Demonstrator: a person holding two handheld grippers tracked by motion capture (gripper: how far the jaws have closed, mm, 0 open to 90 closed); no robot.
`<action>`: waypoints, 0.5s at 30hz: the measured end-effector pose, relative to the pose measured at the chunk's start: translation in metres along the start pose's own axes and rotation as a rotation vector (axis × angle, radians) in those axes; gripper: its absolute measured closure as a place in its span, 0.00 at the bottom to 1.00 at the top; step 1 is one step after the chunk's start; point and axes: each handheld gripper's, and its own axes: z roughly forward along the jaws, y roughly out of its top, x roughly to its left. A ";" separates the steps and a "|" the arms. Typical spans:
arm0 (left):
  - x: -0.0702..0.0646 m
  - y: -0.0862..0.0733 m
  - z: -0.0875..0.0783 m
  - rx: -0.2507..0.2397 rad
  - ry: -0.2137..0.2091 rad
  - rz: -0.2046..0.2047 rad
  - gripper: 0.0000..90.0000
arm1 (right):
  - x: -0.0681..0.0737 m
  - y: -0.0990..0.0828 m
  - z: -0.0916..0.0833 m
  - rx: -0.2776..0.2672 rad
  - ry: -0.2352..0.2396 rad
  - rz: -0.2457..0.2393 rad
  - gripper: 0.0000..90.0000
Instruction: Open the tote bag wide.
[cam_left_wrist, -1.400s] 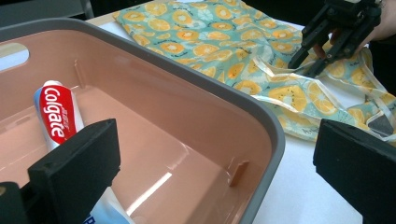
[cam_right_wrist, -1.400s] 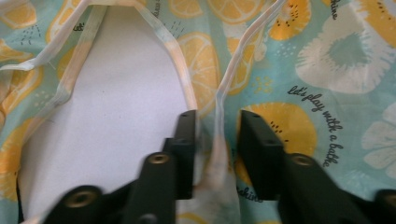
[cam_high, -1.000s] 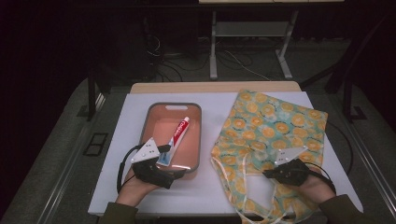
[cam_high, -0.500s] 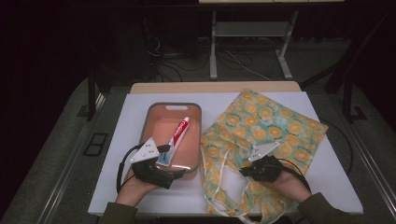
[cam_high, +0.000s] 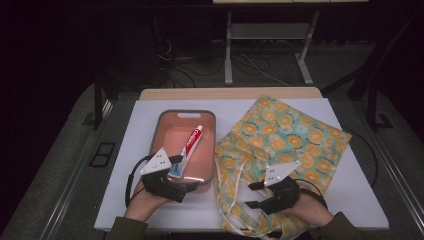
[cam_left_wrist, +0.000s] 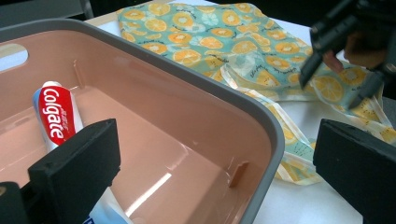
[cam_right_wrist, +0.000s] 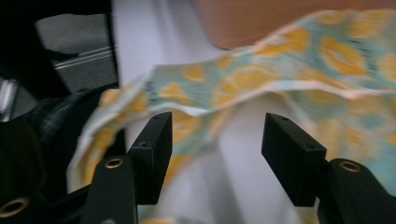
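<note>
Seen from above, the right gripper (cam_high: 252, 195) has slid leftward along the orange-print bag (cam_high: 285, 135), which has bunched nearer the pink tub (cam_high: 207, 119); the left gripper (cam_high: 185, 172) hasn't shifted. Its own view has jaws wide astride the tub's rim, toothpaste (cam_left_wrist: 56, 114) inside. Right gripper view: jaws just opened, gripping nothing, bag fabric beyond.

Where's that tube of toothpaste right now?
In the high view the toothpaste tube lies inside the pink tub at the table's left, beside the orange-print bag, its lower end right by the left gripper.
</note>
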 end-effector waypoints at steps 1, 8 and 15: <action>0.000 0.000 0.000 0.001 0.000 0.001 0.00 | 0.004 0.001 0.003 0.003 0.013 -0.007 0.48; 0.000 0.000 0.001 0.002 0.000 0.001 0.00 | 0.035 0.010 0.026 0.016 0.138 -0.059 0.47; 0.000 0.000 0.001 0.008 0.000 0.001 0.00 | 0.050 0.008 0.047 0.109 0.152 -0.125 0.64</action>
